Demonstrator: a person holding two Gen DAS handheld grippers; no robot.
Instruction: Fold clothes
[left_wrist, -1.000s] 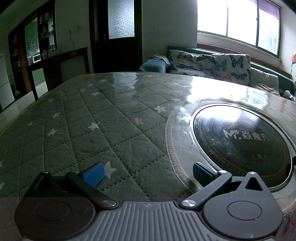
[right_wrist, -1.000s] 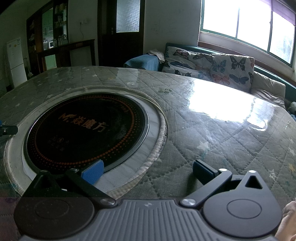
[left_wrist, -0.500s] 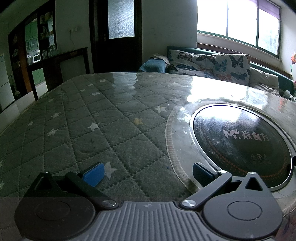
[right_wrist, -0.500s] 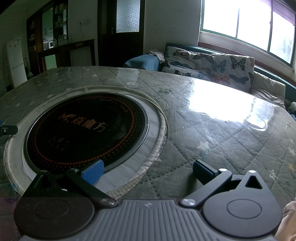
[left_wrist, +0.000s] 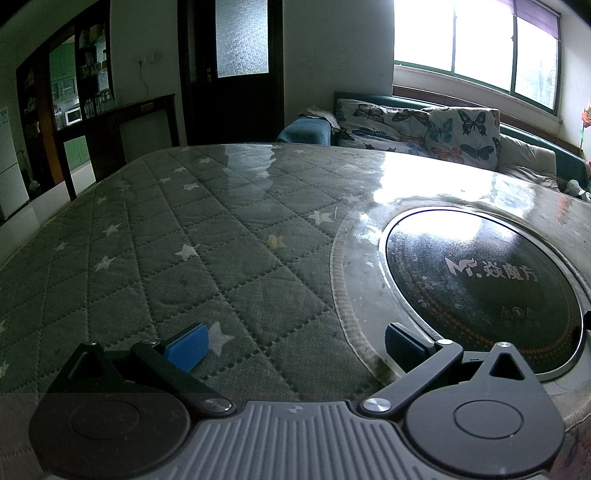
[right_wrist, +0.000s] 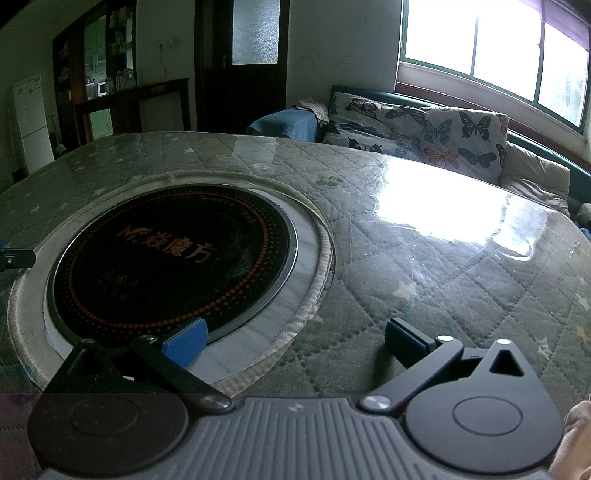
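The left claw (left_wrist: 291, 345) stands wide open with nothing between its blue pads (left_wrist: 186, 347), low over a round table (left_wrist: 177, 266) covered in grey quilted cloth with white stars under a glossy clear sheet. No garment shows in either view, so where the clothes lie, and which way their long axis runs, cannot be told.

Ahead and to the right of the left claw sits a round black cooktop (left_wrist: 484, 280) sunk into the table, its printed lettering facing the claw. The right claw (right_wrist: 293, 341) is likewise spread wide and holds nothing; the same cooktop (right_wrist: 173, 262) lies ahead to its left, its left pad over the rim.

Beyond the table's far edge stands a sofa with butterfly cushions (right_wrist: 417, 127) under a bright window (right_wrist: 491, 55), a dark door (left_wrist: 232, 70) to its left. A bit of the person's hand (right_wrist: 574, 446) shows at the right claw's lower right.
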